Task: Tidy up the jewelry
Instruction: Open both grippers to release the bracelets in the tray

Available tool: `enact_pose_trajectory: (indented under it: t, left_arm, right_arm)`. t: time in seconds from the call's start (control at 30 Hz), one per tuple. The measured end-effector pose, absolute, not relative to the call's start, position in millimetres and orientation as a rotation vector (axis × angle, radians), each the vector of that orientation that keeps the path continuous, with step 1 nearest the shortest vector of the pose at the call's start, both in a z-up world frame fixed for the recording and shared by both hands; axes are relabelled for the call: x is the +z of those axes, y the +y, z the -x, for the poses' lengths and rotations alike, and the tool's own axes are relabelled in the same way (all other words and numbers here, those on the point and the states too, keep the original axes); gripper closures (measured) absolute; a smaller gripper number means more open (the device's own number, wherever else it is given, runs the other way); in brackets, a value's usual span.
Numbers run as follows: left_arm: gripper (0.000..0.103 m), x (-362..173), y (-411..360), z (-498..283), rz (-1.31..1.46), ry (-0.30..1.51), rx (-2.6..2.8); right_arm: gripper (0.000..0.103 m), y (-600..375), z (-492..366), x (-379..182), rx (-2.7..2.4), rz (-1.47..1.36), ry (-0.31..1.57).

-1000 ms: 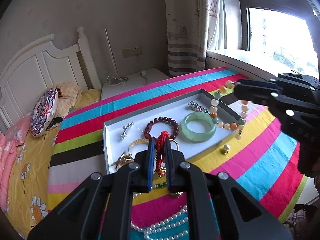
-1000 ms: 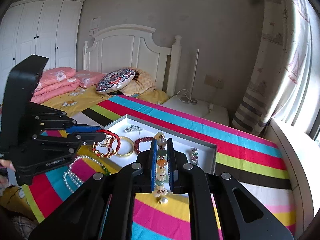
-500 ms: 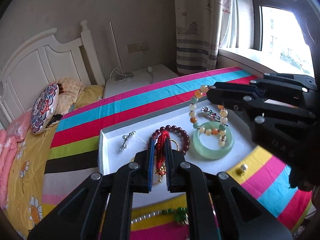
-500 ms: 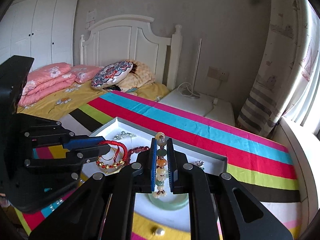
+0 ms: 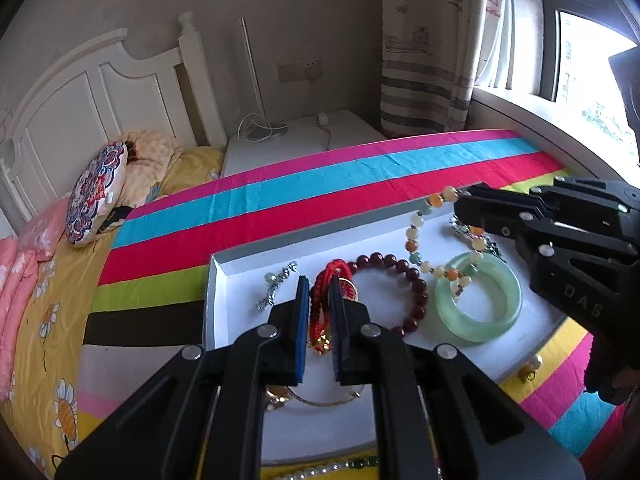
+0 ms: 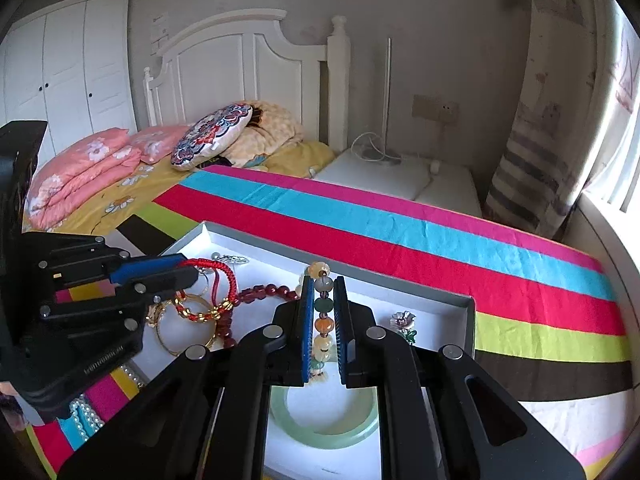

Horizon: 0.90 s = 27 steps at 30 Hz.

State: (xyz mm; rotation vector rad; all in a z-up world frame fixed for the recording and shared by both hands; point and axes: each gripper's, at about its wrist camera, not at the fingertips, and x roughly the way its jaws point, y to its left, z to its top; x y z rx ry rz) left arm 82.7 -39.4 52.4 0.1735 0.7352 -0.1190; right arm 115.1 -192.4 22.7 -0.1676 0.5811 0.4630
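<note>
A white tray [image 5: 218, 280] lies on the striped cloth. My left gripper [image 5: 319, 285] is shut on a red cord bracelet [image 5: 329, 273] with gold beads, which hangs over the tray's left half. My right gripper [image 6: 323, 280] is shut on a multicoloured bead bracelet [image 6: 323, 325]. That bracelet [image 5: 416, 236] dangles over a green jade bangle [image 5: 478, 300]. A dark red bead bracelet [image 5: 404, 276], a silver charm [image 5: 276, 286], a gold bangle [image 6: 180, 334] and a flower brooch [image 6: 404, 322] rest in the tray. In the right wrist view the left gripper [image 6: 188, 270] is close on the left.
A pearl necklace [image 6: 84, 412] and a small pearl earring [image 5: 532, 364] lie on the striped cloth [image 5: 320, 196] outside the tray. Behind it are a bed with a white headboard [image 6: 240, 56], a round pillow [image 6: 212, 136], a white nightstand [image 5: 296, 144] and a curtain [image 5: 428, 48].
Both grippers have moved forward and a little down over the tray, each still shut on its bracelet. The bead bracelet now hangs above the jade bangle.
</note>
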Motion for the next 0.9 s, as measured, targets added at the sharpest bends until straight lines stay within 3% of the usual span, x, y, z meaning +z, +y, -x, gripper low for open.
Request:
enact_pose_trajectory:
  t: [0.17,0.2,0.23,0.3,0.33,0.37,0.6,0.9]
  left_arm:
    - [0.093,50,-36,-92,-0.181,0.75,-0.094]
    - [0.088,50,-35,-92,-0.183,0.749,-0.089]
    - [0.081,49,-31,-90,-0.185,0.749,-0.074]
    - [0.04,51,-25,-86,-0.183,0.729,-0.052]
    - [0.034,52,-22,-83,-0.183,0.716,-0.037]
    - [0.03,54,-18,-79,-0.184,0.705,-0.022]
    - [0.013,58,9,-52,-0.168,0.704,0.031]
    - [0.007,51,42,0,-0.08,0.721,0.068]
  right_arm:
    - [0.091,-194,-122,19,0.424,0.159,0.595]
    - [0.09,-195,-122,19,0.418,0.162,0.595]
    - [0.085,-197,-121,19,0.421,0.159,0.598]
    - [0.063,-200,-117,21,0.424,0.143,0.591]
    - [0.05,-203,-112,23,0.424,0.134,0.577]
    - [0.048,-205,-109,24,0.427,0.131,0.568]
    - [0.048,-211,-84,28,0.457,0.134,0.554]
    - [0.045,-227,-45,23,0.465,0.117,0.56]
